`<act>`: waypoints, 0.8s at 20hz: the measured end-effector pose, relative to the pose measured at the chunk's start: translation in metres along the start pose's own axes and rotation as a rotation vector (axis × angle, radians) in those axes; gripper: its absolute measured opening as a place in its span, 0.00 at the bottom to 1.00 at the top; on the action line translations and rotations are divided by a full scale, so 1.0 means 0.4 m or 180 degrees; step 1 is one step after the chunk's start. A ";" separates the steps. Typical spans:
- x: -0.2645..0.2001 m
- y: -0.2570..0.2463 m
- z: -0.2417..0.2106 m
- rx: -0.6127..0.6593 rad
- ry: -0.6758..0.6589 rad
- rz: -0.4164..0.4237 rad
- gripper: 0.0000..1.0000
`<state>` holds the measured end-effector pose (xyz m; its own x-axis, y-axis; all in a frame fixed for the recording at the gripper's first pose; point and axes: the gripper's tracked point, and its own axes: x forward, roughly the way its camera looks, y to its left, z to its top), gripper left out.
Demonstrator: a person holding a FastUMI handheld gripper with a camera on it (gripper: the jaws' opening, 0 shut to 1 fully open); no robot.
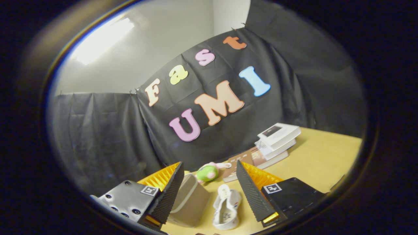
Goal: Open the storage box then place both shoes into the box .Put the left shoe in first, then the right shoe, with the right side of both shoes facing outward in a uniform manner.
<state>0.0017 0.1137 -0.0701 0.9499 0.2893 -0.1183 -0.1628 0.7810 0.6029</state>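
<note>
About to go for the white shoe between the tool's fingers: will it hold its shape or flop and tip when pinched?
The white shoe looks like soft fabric with an open collar, so it will probably squash somewhat. It seems small and likely light, so a push may slide it on the smooth table. The tool is open, holding nothing.

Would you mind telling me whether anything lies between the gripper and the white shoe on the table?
Nothing visible does. The gripper is open and holds nothing, and the white shoe lies on the table in the gap between its fingers, with the storage box close beside it. The green plush toy and the stacked books lie farther off.
</note>
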 end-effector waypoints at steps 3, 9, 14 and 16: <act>0.020 0.041 -0.085 0.0539 0.0319 0.0168 1.00; 0.044 0.086 -0.285 0.1296 0.1147 0.0235 0.99; 0.057 0.119 -0.418 0.1839 0.1633 0.0266 0.99; 0.064 0.130 -0.458 0.2051 0.1808 0.0277 0.98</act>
<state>-0.0311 0.2631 -0.1862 0.6358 0.7006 -0.3239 0.1177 0.3267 0.9378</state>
